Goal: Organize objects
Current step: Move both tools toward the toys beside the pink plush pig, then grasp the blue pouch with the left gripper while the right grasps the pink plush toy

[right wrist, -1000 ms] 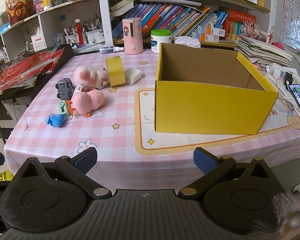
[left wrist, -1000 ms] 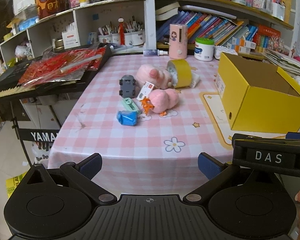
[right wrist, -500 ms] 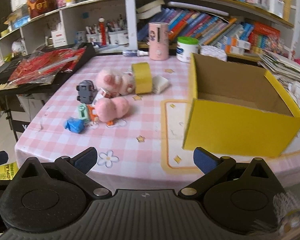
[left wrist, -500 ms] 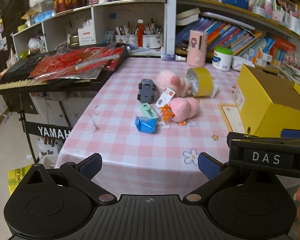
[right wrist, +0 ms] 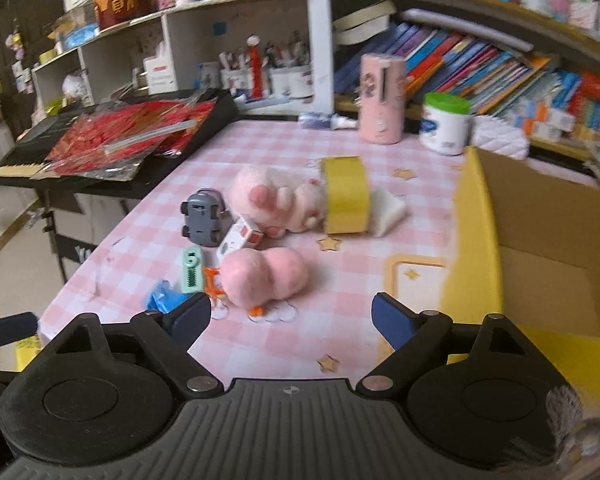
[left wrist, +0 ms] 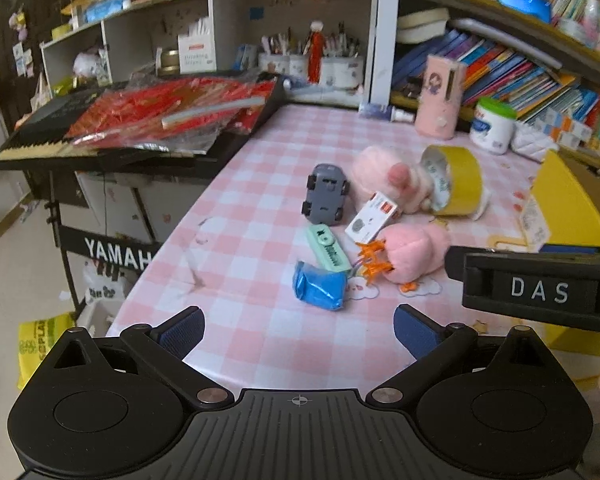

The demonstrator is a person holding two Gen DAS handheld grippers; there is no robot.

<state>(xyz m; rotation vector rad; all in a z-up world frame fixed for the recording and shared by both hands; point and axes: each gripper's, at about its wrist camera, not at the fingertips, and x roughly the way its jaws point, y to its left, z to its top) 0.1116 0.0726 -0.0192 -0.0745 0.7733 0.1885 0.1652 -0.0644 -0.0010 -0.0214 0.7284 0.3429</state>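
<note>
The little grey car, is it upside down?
Yes. The grey car lies flipped on the table, flat underside and wheels facing up.

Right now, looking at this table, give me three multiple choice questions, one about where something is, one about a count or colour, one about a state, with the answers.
1. Where does the grey toy car lie?
A. inside the yellow box
B. on the checked tablecloth, left of the pink plush toys
C. on the keyboard

2. How many pink plush toys are on the table?
A. one
B. two
C. four

3. In what state is the yellow box?
A. open at the top, nothing seen inside
B. closed with a lid
C. full of toys

Answers:
1 B: the car rests wheels up on the tablecloth beside the farther plush toy.
2 B: one plush lies by the yellow tape roll, the nearer plush by the orange bits.
3 A: the right wrist view looks into bare cardboard walls; its floor is only partly in view.
</note>
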